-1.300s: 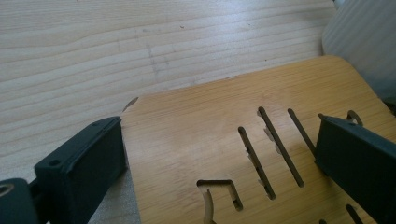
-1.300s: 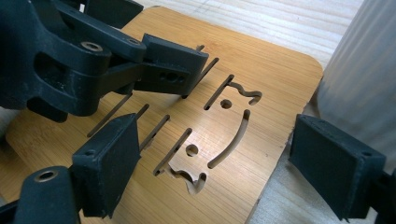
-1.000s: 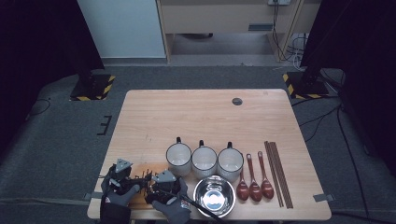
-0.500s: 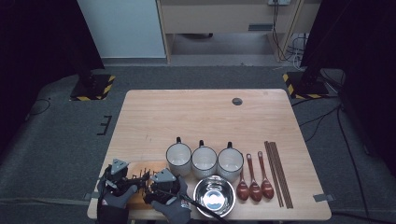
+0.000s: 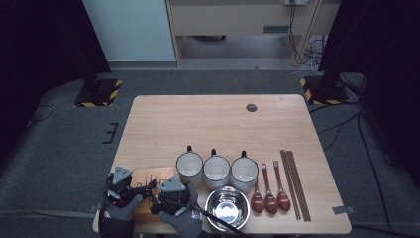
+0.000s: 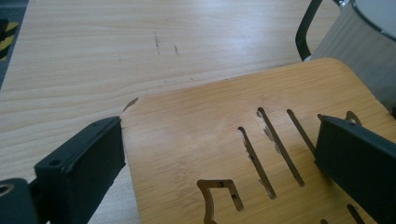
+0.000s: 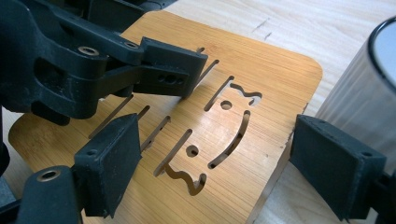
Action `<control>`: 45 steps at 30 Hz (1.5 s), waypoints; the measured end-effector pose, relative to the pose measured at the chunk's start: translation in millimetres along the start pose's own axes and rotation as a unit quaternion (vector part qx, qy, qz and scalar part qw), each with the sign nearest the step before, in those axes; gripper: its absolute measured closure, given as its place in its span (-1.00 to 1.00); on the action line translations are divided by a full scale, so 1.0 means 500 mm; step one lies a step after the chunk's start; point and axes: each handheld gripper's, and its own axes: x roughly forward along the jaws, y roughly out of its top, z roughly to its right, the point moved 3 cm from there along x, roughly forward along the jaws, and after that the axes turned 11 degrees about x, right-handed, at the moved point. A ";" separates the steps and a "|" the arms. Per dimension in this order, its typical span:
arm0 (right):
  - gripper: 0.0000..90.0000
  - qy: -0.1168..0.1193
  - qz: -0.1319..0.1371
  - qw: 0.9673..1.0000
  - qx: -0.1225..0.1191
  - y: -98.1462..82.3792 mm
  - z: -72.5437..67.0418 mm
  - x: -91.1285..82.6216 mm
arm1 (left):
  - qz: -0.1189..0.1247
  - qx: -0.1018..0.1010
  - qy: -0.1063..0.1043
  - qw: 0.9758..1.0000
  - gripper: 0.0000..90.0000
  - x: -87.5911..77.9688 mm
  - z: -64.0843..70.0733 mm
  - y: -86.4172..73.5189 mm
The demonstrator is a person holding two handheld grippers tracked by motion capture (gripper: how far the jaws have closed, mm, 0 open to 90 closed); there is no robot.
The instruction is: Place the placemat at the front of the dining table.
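A slotted bamboo board lies at the table's front left corner, just left of three white mugs. Both gloved hands hold their grippers over it. My left gripper stands wide: one jaw sits beside the board's left edge, the other over its face. My right gripper is also wide, with one jaw over the board and one at its right edge beside a mug. One of the left gripper's fingers rests above the slots. I cannot tell whether the board is off the table.
A steel bowl sits in front of the mugs, with the right gripper's cable crossing its front. Three wooden spoons and chopsticks lie to the right. The table's far half holds a small dark disc.
Both hands and their grippers have risen a little over the board. The jaws look as wide as before, and the mugs, bowl and spoons have not moved.
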 end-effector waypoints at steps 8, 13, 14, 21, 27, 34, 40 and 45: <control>-0.64 0.003 0.008 1.000 -0.005 0.020 -0.003 -0.016 | 0.008 0.002 0.007 1.000 -0.98 -0.015 0.002 0.019; -0.64 0.002 0.018 1.000 -0.011 0.036 -0.005 -0.028 | 0.017 0.007 0.012 1.000 -0.98 -0.030 0.004 0.042; -0.64 0.002 0.019 1.000 -0.012 0.040 -0.005 -0.031 | 0.020 0.007 0.012 1.000 -0.98 -0.032 0.004 0.046; -0.64 -0.002 0.031 0.999 -0.021 0.068 -0.004 -0.046 | 0.031 0.011 0.015 0.999 -0.98 -0.040 0.001 0.072; -0.64 -0.004 0.041 0.999 -0.024 0.088 -0.001 -0.059 | 0.040 0.014 0.015 0.999 -0.98 -0.048 0.005 0.101; -0.64 -0.006 0.047 0.999 -0.024 0.106 0.007 -0.071 | 0.046 0.021 0.018 0.999 -0.98 -0.050 0.008 0.126; -0.64 -0.012 0.055 0.998 -0.029 0.124 0.015 -0.083 | 0.053 0.024 0.017 0.998 -0.98 -0.052 0.014 0.151; -0.64 -0.016 0.063 0.997 -0.033 0.142 0.024 -0.098 | 0.060 0.028 0.018 0.998 -0.98 -0.054 0.019 0.172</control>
